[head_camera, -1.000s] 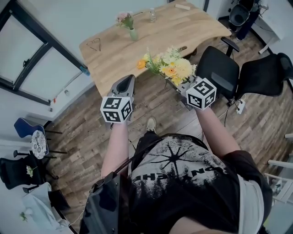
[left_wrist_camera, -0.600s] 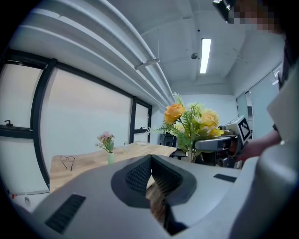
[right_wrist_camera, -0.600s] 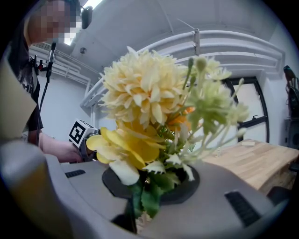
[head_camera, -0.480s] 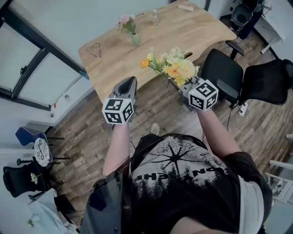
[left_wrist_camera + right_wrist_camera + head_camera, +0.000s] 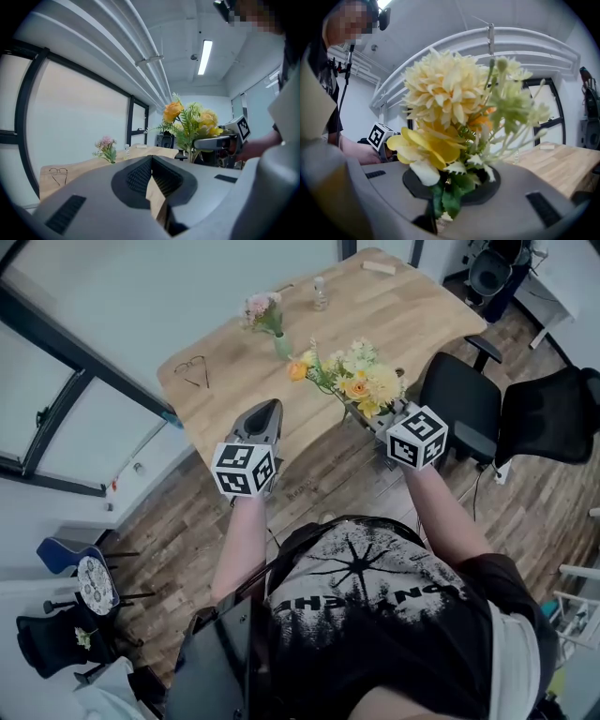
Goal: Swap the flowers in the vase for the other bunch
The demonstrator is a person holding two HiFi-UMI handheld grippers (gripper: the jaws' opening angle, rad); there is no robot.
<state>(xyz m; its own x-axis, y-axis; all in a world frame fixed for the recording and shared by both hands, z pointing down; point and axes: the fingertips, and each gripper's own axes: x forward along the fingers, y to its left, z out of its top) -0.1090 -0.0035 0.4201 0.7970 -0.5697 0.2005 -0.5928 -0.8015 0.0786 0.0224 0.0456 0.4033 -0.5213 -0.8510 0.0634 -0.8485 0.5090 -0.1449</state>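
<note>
A bunch of yellow and orange flowers (image 5: 352, 379) (image 5: 450, 117) is clamped by its stems in my right gripper (image 5: 375, 413), held level over the near edge of the wooden table (image 5: 394, 310). The same bunch (image 5: 190, 123) shows to the right in the left gripper view. A small green vase (image 5: 281, 345) with pink flowers (image 5: 260, 307) (image 5: 106, 147) stands on the table beyond both grippers. My left gripper (image 5: 261, 418) (image 5: 151, 178) is shut with nothing in it, at the table's near edge, pointing towards the vase.
A pair of glasses (image 5: 192, 379) (image 5: 58, 172) lies at the table's left end. A small clear bottle (image 5: 321, 292) and a wooden block (image 5: 379, 266) sit at the far side. Black office chairs (image 5: 459, 404) stand to the right of the table.
Both grippers have moved forward to the table's near edge, the right one carrying the yellow bunch. The vase now lies closer in front of them.
</note>
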